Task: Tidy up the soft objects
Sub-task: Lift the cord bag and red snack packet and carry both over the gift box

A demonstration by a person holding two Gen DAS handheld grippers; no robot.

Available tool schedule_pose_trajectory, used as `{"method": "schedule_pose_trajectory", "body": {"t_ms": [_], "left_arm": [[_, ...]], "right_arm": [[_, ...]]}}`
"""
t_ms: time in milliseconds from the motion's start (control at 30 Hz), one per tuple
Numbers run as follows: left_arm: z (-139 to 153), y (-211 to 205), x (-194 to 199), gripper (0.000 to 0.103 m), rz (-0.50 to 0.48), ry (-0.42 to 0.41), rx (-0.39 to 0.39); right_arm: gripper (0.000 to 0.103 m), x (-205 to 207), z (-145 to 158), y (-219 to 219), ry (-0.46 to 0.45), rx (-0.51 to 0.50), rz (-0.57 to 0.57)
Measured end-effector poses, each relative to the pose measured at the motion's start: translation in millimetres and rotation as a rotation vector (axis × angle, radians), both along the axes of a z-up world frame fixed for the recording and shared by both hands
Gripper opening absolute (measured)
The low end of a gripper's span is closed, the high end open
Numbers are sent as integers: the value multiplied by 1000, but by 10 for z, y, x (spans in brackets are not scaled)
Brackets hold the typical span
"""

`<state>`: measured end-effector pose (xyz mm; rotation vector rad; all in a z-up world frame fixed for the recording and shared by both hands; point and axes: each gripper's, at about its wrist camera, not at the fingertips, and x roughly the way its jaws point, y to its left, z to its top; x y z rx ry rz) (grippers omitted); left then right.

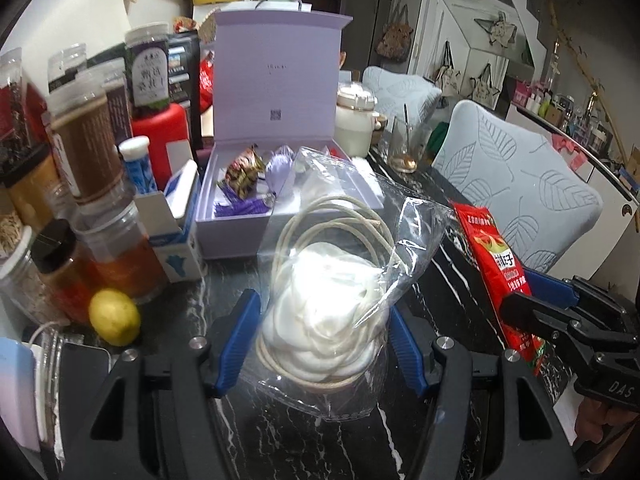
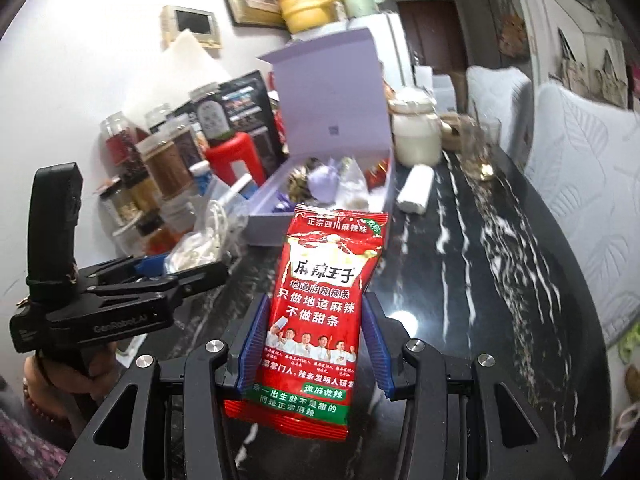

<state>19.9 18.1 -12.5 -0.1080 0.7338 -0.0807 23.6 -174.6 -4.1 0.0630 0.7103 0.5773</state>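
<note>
The left gripper has its blue jaws pinching a clear plastic bag. Inside the bag are something soft and white and a loop of pale cord. The bag sticks up from between the jaws, off the black marble worktop.

The right gripper has its jaws pinching a red snack packet by its sides. The packet stands up between the jaws, with its top end pointing away from them.

Just past both pairs of jaws sits an open purple box with its lid up. Small wrapped things and a purple tassel lie inside it.

To the left of the left jaws is a yellow lemon, and beside it are many jars of spices. Far past the right jaws stand a white pot and a white roll on the worktop.
</note>
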Motion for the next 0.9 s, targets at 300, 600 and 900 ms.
{"method": "schedule_pose_trajectory", "body": {"t_ms": [300,600,900], "left_arm": [[355,27,-34,63,-12,-116,23],[812,65,80,63,-11,-243,66],[1211,165,451,63,-14,-344,93]], "right_arm": [[46,40,362,134,-90,-7,44],[46,155,817,247,-203,1,80],[46,469,1179,338,-281,4,97]]}}
